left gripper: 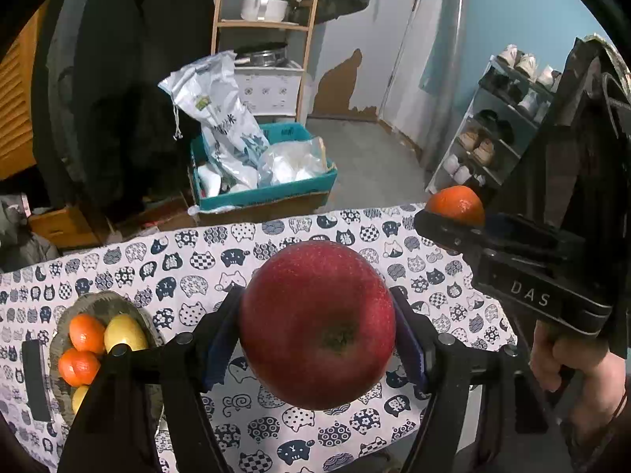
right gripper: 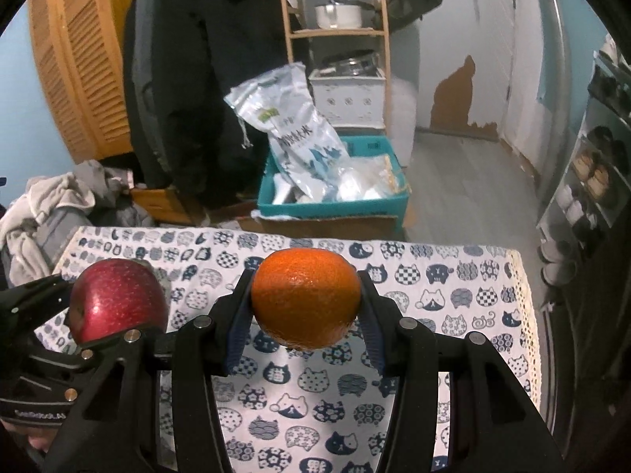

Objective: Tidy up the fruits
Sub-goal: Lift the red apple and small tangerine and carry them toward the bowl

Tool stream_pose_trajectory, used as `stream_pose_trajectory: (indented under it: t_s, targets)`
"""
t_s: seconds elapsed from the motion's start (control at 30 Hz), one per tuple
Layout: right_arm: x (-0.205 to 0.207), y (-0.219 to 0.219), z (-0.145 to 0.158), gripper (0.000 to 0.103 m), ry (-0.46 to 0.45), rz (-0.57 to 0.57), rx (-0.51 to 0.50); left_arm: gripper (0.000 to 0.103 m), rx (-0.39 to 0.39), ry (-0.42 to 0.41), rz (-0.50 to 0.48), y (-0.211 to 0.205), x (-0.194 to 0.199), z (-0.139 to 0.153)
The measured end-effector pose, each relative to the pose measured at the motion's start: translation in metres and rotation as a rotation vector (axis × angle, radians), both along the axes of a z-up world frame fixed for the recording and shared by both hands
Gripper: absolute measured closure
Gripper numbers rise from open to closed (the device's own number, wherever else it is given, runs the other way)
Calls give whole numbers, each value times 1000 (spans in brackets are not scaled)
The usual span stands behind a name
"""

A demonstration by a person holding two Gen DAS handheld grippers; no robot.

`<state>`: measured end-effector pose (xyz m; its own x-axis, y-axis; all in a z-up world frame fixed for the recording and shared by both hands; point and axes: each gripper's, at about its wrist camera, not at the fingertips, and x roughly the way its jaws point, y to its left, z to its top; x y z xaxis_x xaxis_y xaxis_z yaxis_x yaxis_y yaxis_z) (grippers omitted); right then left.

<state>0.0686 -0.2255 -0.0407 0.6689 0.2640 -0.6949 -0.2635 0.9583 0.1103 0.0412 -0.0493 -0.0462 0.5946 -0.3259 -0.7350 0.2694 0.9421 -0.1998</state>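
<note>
My left gripper (left gripper: 317,327) is shut on a big red apple (left gripper: 317,325), held in the air above the cat-print tablecloth (left gripper: 205,272). My right gripper (right gripper: 305,299) is shut on an orange (right gripper: 306,297), also lifted over the cloth (right gripper: 453,295). In the left wrist view the right gripper and its orange (left gripper: 457,204) show at the right, with a hand (left gripper: 568,362) on the handle. In the right wrist view the apple (right gripper: 118,299) sits at the left. A grey bowl (left gripper: 98,303) at the left of the table holds two oranges (left gripper: 86,333) and yellow fruits (left gripper: 125,333).
A dark flat object (left gripper: 36,378) lies on the cloth left of the bowl. Beyond the table's far edge stand a teal box (left gripper: 268,193) of bags, a wooden shelf (left gripper: 264,25) with pots, a dark coat (left gripper: 130,79) and a shoe rack (left gripper: 497,130) at right.
</note>
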Motion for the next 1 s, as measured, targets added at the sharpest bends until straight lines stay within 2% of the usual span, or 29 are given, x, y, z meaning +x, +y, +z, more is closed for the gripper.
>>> stream_pose_trajectory:
  t_s: [0.23, 0.5, 1.0]
  targets:
    - [-6, 12, 9, 55, -21, 30, 3, 31, -13, -19, 6, 12, -8, 9]
    - [-4, 39, 10, 55, -20, 85, -6, 31, -11, -14, 35, 31, -12, 6]
    - [7, 98, 3, 55, 9, 180, -15, 31, -33, 1, 134, 91, -19, -3]
